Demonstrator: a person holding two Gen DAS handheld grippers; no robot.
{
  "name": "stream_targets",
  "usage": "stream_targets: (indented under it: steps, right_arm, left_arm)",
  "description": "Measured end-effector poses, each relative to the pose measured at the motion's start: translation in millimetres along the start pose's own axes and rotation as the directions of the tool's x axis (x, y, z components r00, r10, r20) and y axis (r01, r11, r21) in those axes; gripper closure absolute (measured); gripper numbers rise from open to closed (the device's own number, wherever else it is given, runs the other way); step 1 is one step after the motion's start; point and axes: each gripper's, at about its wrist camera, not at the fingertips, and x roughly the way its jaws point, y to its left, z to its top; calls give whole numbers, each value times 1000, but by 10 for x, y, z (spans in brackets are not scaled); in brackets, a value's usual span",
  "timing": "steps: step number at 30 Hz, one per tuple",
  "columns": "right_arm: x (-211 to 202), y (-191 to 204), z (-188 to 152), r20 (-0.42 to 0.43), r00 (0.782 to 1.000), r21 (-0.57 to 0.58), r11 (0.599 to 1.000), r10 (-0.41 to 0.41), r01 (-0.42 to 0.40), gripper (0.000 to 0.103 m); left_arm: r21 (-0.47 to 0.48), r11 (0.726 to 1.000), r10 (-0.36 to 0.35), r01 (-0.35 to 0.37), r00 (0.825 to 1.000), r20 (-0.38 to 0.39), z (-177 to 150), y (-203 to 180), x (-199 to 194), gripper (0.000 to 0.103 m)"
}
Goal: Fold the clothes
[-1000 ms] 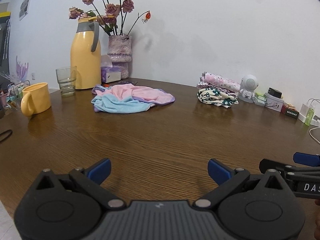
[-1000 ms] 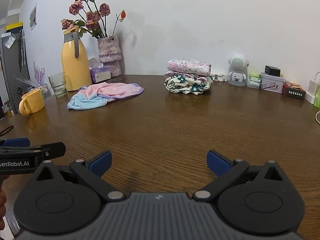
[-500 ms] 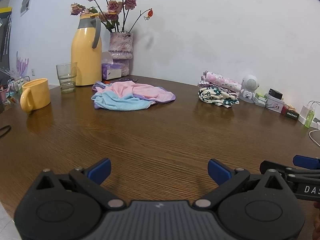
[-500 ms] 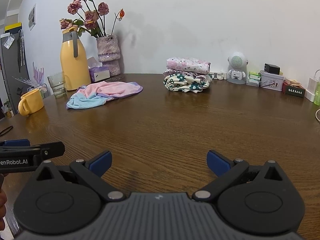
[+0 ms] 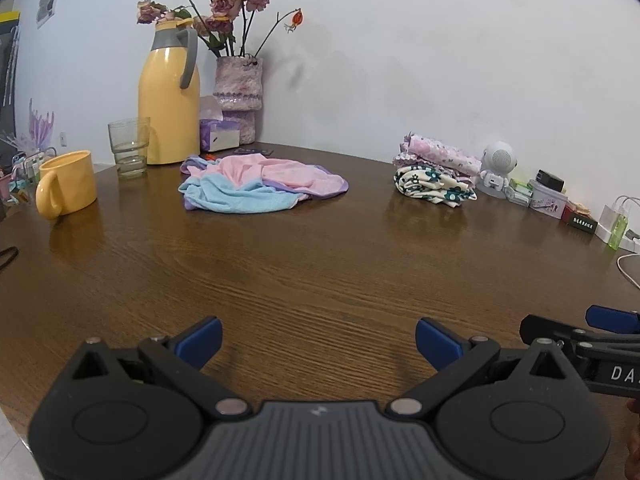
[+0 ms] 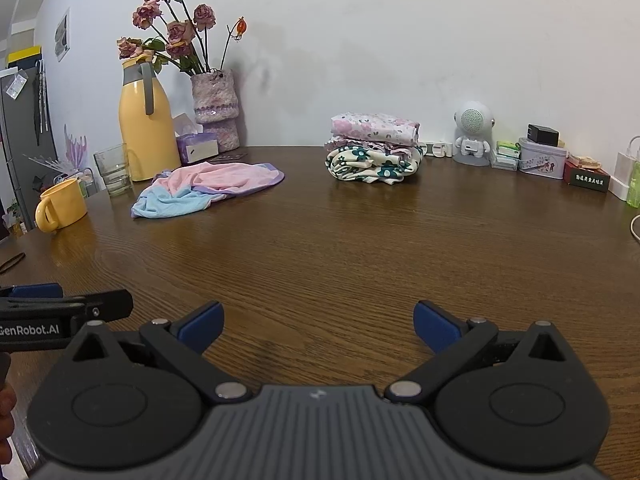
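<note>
Since a second ago both my grippers have crept a little forward over the surface (image 5: 320, 264), and nothing on it has shifted.

From the left wrist, my left gripper (image 5: 318, 342) hovers low over bare wood with its blue fingers (image 5: 200, 340) spread wide and nothing between them. The crumpled pink-and-blue garment (image 5: 260, 186) lies far off and to the left, just in front of the yellow thermos (image 5: 168, 96) and near the drinking glass (image 5: 129, 148) and yellow mug (image 5: 66, 188). A stack of folded floral clothes (image 5: 436, 176) sits far right, beside a small white robot figure (image 5: 498, 168). My other tool pokes in at the right edge.

From the right wrist, my right gripper (image 6: 318, 326) is likewise wide open and empty, with the unfolded garment (image 6: 208, 188) far left and the folded stack (image 6: 374, 152) straight ahead at the far side.

I judge this to be the reach toward the next piece: one pile is already done and the pink-and-blue one is untouched. Next I need to carry both grippers across to it, find two edges or corners, pinch them, and draw the cloth into the open middle to spread it flat, keeping clear of the glass and mug.
</note>
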Motion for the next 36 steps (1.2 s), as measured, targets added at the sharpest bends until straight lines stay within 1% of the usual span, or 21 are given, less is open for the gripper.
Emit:
stream_targets:
  steps: [3,10,36]
  right_arm:
    - [0,0,-1,0,1000,0,1000,0,0,0]
    - [2,-10,-1,-1,1000,3,1000,2,-2,0]
    - [7,-17,-8,-6,1000,4,1000,2,-2,0]
  left_arm:
    - [1,1000,-2,2,1000,-9,3,2,17,0]
    - [13,1000,3,-3,1000,3,-6,-21,-2,0]
    - [28,1000,0,0,1000,-1,-17,-48,5,0]
